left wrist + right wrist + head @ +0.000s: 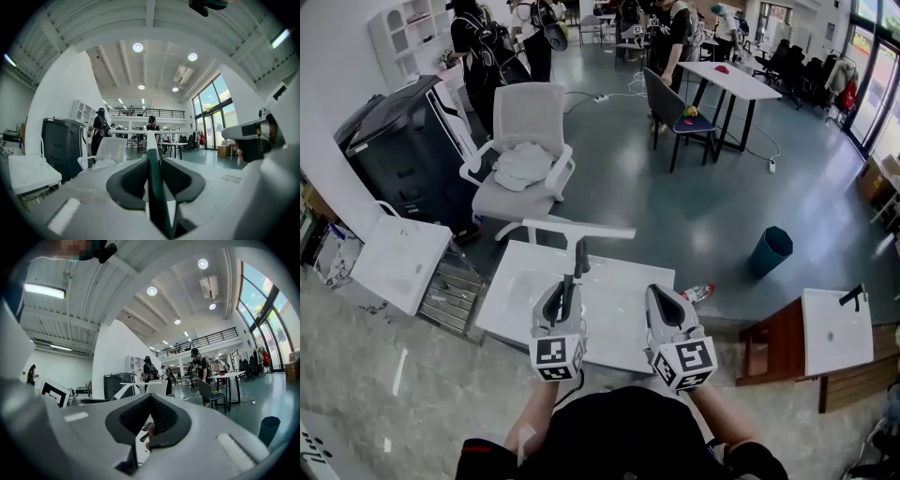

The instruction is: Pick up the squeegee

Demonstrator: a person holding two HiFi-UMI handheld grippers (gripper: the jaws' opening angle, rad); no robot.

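My left tongs [569, 289] pinch the squeegee [580, 230] handle, my right tongs [662, 292] are pressed together, empty; next I hold it up steady

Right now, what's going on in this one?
A person stands at a white table with a gripper in each hand. The left gripper is shut on the dark handle of the squeegee. The squeegee points away from the person, roughly level, with its white blade crosswise near the table's far edge, and it looks clear of the tabletop. The right gripper hangs alongside with its fingers together, holding nothing. So the squeegee appears to be picked up.
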